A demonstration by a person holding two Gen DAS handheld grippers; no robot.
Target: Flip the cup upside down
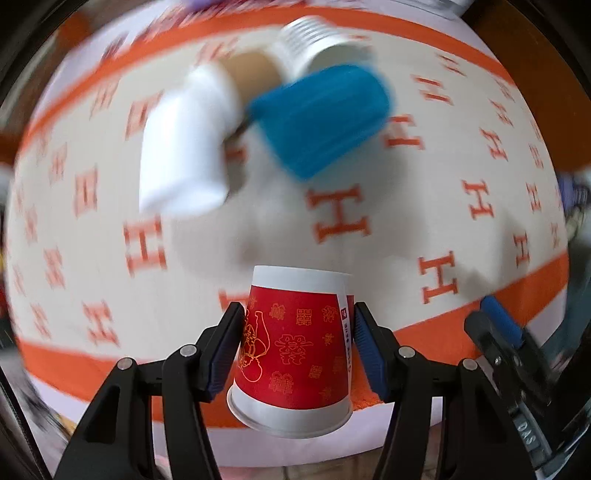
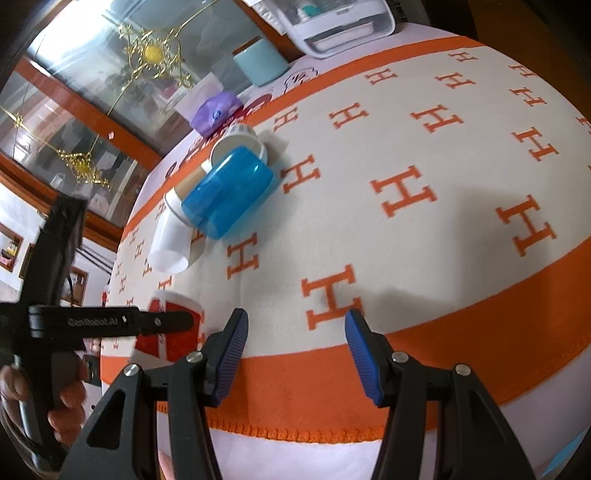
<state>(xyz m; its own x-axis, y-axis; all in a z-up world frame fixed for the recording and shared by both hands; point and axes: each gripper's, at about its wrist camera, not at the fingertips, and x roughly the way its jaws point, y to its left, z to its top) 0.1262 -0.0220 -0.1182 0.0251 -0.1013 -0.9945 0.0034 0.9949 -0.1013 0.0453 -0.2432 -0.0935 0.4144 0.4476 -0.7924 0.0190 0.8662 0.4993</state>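
**Red cup held upside down in the left tongs**

Starting at the left of the left wrist view: a white cup (image 1: 183, 155) lies on its side on the orange-and-cream cloth (image 1: 424, 177) that covers the bench, blurred by motion. Just right of it, a brown-banded cup (image 1: 251, 70) lies tucked between its neighbours. Next comes a blue cup (image 1: 321, 118), also on its side, and behind that a ribbed white cup (image 1: 314, 40) shows its open mouth.

Down in the foreground, the left tongs (image 1: 299, 347) are clamped on the red paper cup (image 1: 295, 350), one blue pad on each side of its wall. The cup's closed base points away from the camera and its open rim points back toward it, at the near orange border of the cloth.

Over to the right wrist view: at far left a hand (image 2: 55, 398) grips the left tool's handle, and the red cup shows partly behind its black arm. The pile of fallen cups lies further back on the cloth. At centre and right, the right tongs (image 2: 293, 354) hang spread apart over the orange border, nothing between the pads. A teal container (image 2: 260, 61) and a white box (image 2: 332, 26) sit at the far edge.
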